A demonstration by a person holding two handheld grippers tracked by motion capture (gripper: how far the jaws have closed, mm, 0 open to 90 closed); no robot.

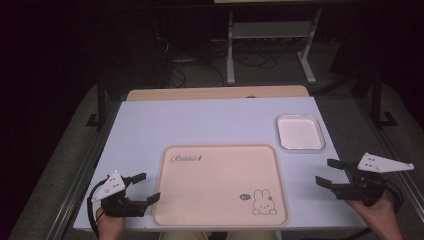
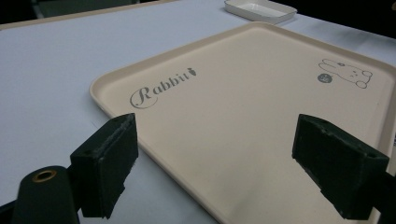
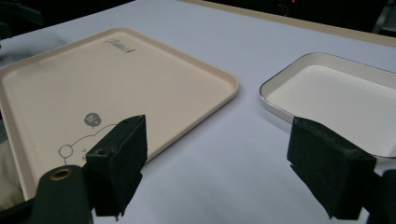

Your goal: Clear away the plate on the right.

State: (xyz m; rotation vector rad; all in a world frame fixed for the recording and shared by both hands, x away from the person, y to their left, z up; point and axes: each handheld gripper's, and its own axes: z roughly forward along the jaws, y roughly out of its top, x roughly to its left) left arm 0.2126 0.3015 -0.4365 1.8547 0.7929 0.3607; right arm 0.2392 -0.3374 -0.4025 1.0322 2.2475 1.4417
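- Lying flat at the near middle of the worktop (image 1: 150, 125) is the beige tray (image 1: 210, 200), its near edge right at the worktop's front edge.
- A "Rabbit" script sits in its far left corner, a little rabbit drawing (image 1: 263, 202) in its near right corner.
- Left gripper (image 1: 146, 187) hovers just off the tray's near left corner, fingers (image 2: 109, 163) spread wide with nothing between them; in the left gripper view they straddle the tray's edge.
- Right gripper (image 1: 331, 173) waits to the right of the tray, apart from it, fingers (image 3: 119, 154) also spread and empty, a hand (image 1: 377, 212) gripping it from below.
- Beyond, at far right, a small white dish (image 1: 300, 133) with a pale rim sits apart from the tray.
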